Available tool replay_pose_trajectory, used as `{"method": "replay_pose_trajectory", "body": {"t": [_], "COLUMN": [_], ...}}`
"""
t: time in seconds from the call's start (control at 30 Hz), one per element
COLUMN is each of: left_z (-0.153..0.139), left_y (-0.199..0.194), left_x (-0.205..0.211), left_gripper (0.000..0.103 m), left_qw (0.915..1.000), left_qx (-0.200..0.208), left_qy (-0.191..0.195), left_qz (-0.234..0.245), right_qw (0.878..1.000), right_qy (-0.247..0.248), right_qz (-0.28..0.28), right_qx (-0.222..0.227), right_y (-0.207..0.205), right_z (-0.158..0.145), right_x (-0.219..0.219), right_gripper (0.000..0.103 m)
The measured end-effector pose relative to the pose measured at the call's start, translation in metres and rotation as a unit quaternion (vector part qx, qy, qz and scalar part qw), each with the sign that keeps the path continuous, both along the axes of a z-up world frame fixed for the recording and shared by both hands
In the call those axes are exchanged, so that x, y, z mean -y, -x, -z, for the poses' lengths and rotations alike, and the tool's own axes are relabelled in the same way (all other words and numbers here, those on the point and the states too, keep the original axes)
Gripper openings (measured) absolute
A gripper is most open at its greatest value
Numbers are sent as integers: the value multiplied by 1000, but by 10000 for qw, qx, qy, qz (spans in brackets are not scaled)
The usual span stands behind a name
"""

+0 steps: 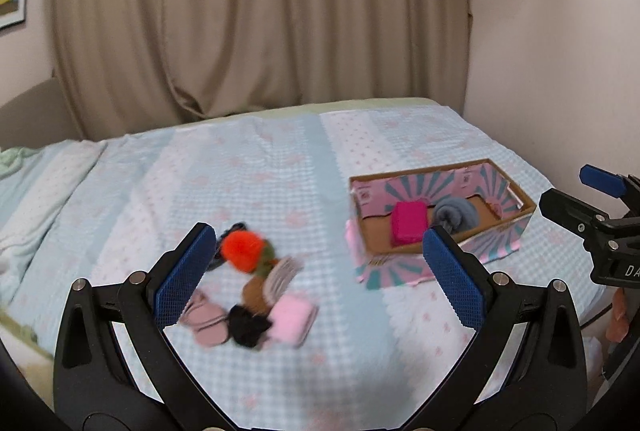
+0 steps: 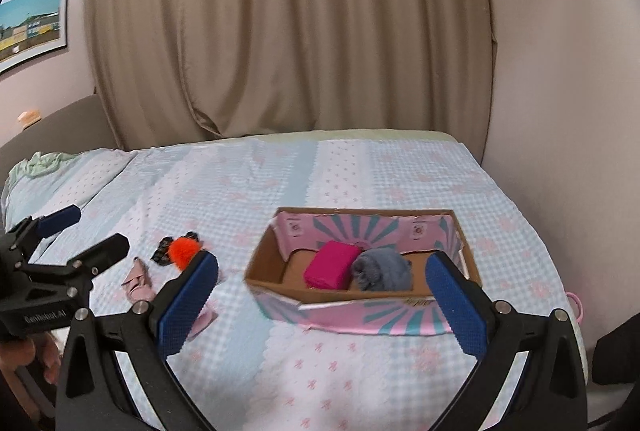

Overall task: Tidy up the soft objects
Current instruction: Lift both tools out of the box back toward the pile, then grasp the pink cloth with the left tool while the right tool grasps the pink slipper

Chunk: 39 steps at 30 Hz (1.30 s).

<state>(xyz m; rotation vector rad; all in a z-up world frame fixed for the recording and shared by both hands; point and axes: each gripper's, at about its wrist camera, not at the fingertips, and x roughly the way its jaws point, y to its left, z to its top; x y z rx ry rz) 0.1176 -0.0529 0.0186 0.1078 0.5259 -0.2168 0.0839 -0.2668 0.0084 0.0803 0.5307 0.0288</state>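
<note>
A pile of soft items lies on the bed: an orange pom-pom (image 1: 243, 250), a brown and striped piece (image 1: 272, 281), a dusty pink piece (image 1: 206, 321), a black piece (image 1: 248, 327) and a light pink folded cloth (image 1: 292, 319). A pink and teal cardboard box (image 1: 500, 231) holds a magenta folded cloth (image 1: 408, 223) and a grey rolled cloth (image 1: 456, 215). My left gripper (image 1: 320, 279) is open and empty above the pile. My right gripper (image 2: 320, 307) is open and empty, in front of the box (image 2: 360, 315), with the magenta cloth (image 2: 332, 265) and grey cloth (image 2: 382, 269) inside it.
The bed has a light blue and pink patterned cover (image 1: 280, 171). A beige curtain (image 1: 260, 11) hangs behind it and a wall (image 1: 560, 51) stands at the right. A green cloth (image 2: 40, 163) lies at the bed's far left. A framed picture (image 2: 32, 23) hangs on the left wall.
</note>
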Motion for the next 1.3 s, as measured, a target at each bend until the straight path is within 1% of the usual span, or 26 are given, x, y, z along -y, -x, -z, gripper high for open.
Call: {"method": "replay_pose_trajectory", "body": {"t": [0.13, 0.27, 0.4, 0.57, 0.77, 0.97, 1.17, 1.3], "left_z": [9, 24, 42, 67, 96, 127, 166, 189], "left_y": [24, 39, 42, 39, 24, -10, -51, -75], "left_x": [-29, -59, -86, -122, -158, -186, -199, -200], "left_gripper": [103, 103, 103, 103, 103, 103, 103, 103], "left_qw": [9998, 9991, 9981, 9963, 9939, 9924, 9918, 9906], "left_qx": [39, -50, -175, -319, -545, -761, -1053, -1236], "left_qy": [3, 81, 138, 214, 296, 292, 115, 42], "left_qz": [-204, -412, -571, -768, -915, -917, -719, -588], "right_qw": [9999, 9998, 9995, 9987, 9964, 9909, 9828, 9778], "right_qy": [-82, -143, -293, -413, -427, -441, -176, 159], "right_qz": [-37, 12, -88, -278, -713, -1207, -1720, -1951], "right_qx": [107, 154, 75, -58, -170, -403, -651, -750], "right_y": [22, 38, 40, 34, 15, -16, -49, -67], "right_z": [8, 17, 29, 48, 77, 112, 150, 170], "right_x": [-20, -33, -49, -72, -106, -134, -160, -175], "right_gripper": [103, 103, 103, 103, 103, 103, 103, 103]}}
